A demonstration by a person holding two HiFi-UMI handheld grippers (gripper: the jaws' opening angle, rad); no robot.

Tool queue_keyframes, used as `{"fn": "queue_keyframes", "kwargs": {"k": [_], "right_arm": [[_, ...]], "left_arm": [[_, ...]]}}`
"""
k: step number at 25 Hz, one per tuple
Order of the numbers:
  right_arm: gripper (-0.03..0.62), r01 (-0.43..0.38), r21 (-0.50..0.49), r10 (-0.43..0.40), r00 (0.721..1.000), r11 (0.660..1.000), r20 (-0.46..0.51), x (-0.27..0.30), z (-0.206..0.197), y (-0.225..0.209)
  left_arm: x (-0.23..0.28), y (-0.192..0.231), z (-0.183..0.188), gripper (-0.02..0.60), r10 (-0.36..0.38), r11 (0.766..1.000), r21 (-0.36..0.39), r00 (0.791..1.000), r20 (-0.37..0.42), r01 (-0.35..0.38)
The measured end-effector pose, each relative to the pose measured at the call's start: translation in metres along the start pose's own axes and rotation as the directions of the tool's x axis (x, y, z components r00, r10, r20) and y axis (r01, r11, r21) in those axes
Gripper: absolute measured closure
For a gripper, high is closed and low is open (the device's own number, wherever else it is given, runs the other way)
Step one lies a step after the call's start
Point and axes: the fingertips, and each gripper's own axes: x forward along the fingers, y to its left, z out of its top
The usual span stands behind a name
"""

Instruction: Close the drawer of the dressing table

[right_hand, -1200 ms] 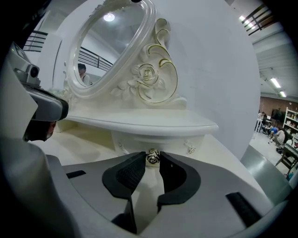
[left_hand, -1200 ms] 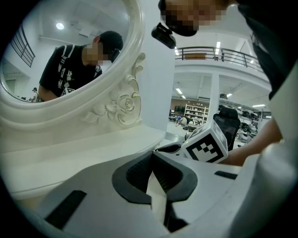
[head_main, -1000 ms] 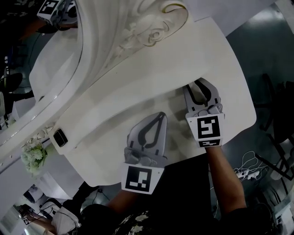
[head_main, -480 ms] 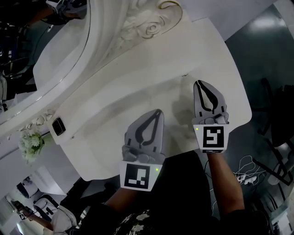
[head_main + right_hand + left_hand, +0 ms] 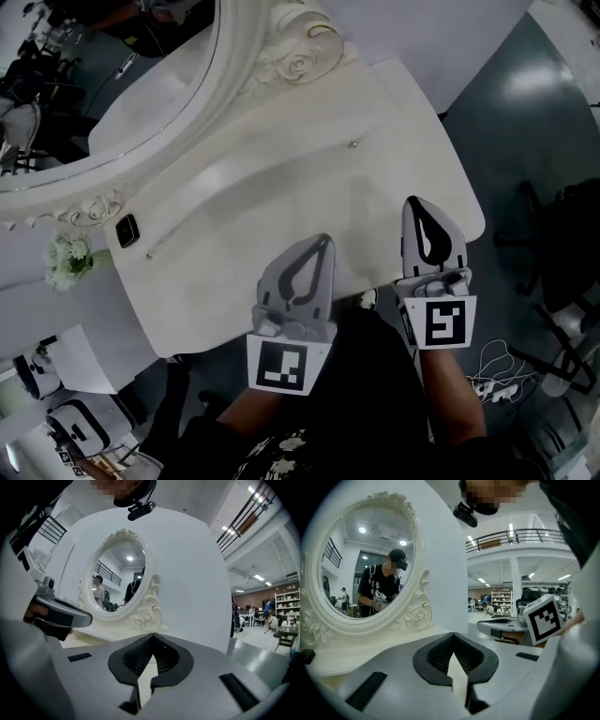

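The white dressing table (image 5: 281, 178) with its oval carved mirror (image 5: 112, 94) fills the head view; its drawer front lies under the tabletop and is hidden. My left gripper (image 5: 326, 238) hovers over the table's front edge, shut and empty. My right gripper (image 5: 412, 200) hovers beside it over the front right corner; its jaws have just been closing and now meet with nothing between them. In the left gripper view the tips (image 5: 453, 634) touch, facing the mirror (image 5: 365, 559). In the right gripper view the tips (image 5: 152, 635) touch as well, facing the mirror (image 5: 117, 581).
A small black object (image 5: 127, 231) lies at the tabletop's left end, with a bunch of pale flowers (image 5: 66, 262) beside it. A small knob (image 5: 353, 144) sits on the top. Cables (image 5: 497, 361) lie on the grey floor at the right, near a dark chair (image 5: 562, 234).
The right gripper's jaws went from wide open to shut. Both grippers drew back from the middle of the tabletop to its front edge.
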Motion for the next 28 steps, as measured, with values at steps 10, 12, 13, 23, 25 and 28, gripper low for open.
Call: {"fn": "queue_keyframes", "kwargs": {"k": [10,12,13,23,25,28], "right_arm": [[0.595,-0.039,-0.005,0.040,0.995,0.999,0.090,-0.085,0.060,0.014],[0.595,-0.052,-0.018,0.054,0.993,0.998,0.108,-0.099,0.071,0.019],[0.595,-0.060,-0.021,0.062,0.991,0.998,0.121,-0.105,0.076,0.022],[0.597,-0.118,-0.038,0.123,0.979,0.992,0.163,-0.149,0.104,0.038],[0.597,-0.120,-0.036,0.124,0.979,0.992,0.160,-0.155,0.103,0.038],[0.597,-0.127,-0.030,0.131,0.977,0.991,0.169,-0.162,0.105,0.042]], "left_arm": [[-0.070,-0.020,0.035,0.580,0.102,0.994,0.033,0.989,0.104,-0.106],[-0.082,-0.022,0.045,0.580,0.114,0.991,0.051,0.984,0.138,-0.122],[-0.088,-0.023,0.051,0.580,0.120,0.989,0.067,0.981,0.155,-0.131],[-0.125,-0.043,0.079,0.580,0.136,0.980,0.106,0.959,0.248,-0.167],[-0.130,-0.047,0.082,0.580,0.134,0.979,0.117,0.957,0.257,-0.168],[-0.136,-0.051,0.082,0.580,0.131,0.978,0.126,0.957,0.259,-0.168]]}}
